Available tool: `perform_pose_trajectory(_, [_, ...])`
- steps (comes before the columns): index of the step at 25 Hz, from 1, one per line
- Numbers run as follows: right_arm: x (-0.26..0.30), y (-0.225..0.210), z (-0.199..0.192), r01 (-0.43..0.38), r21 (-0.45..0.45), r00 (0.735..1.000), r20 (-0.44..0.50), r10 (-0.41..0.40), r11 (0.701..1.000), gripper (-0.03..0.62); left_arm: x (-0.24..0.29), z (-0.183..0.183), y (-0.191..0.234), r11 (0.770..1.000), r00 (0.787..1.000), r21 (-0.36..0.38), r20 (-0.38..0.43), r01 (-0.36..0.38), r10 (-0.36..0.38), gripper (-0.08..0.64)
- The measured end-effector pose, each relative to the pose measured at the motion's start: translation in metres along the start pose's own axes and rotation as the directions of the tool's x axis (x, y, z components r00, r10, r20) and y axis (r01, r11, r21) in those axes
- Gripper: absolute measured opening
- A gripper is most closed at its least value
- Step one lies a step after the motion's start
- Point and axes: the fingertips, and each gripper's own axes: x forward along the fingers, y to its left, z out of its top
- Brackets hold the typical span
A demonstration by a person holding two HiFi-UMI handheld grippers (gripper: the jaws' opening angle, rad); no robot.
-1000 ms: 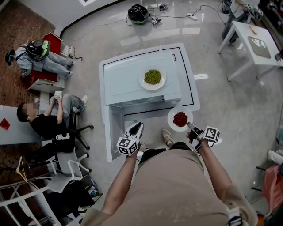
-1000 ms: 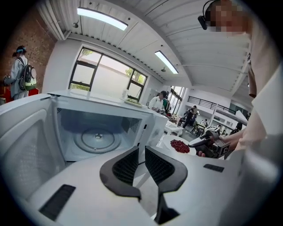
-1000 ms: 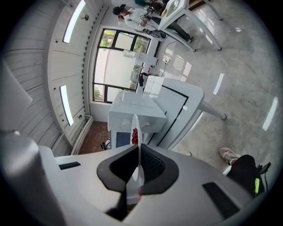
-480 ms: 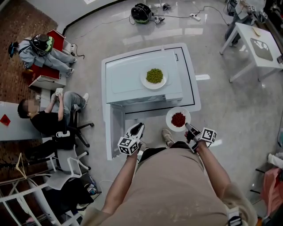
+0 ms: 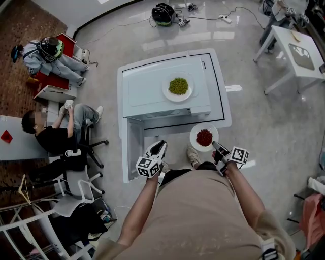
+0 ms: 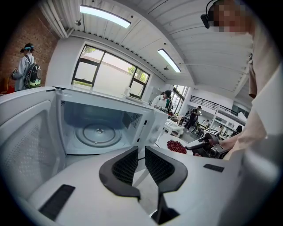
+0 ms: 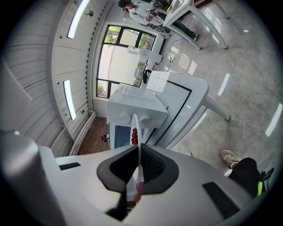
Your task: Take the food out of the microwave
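A white microwave (image 5: 167, 94) stands on a white table (image 5: 217, 91), its door (image 5: 133, 152) swung open toward me at the left. On its top sits a plate of green peas (image 5: 177, 87). My right gripper (image 5: 216, 146) is shut on the rim of a white plate of red beans (image 5: 204, 137), held in the air in front of the microwave's right side. In the right gripper view the plate (image 7: 137, 128) runs edge-on between the pads. My left gripper (image 5: 158, 148) hangs by the open door, its jaws slightly open and holding nothing. The cavity with its turntable (image 6: 97, 132) is bare.
A seated person (image 5: 56, 137) on an office chair is close at the left, and another person (image 5: 51, 56) sits further back. A small white table (image 5: 297, 51) stands at the upper right. Cables and a helmet (image 5: 163, 14) lie on the floor beyond the microwave.
The right gripper with the plate of red beans has drifted slightly. The left gripper has stayed where it was.
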Motion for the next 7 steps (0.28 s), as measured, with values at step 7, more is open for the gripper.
perform_pose_trajectory(7, [0.0015, -0.0029, -0.0040, 0.035, -0.018, 0.999, -0.013, -0.036, 0.999, 0.015, -0.0029, -0.0017, 0.0022, 1.000, 1.000, -0.004, -0.011, -0.006, 0.006, 0.048])
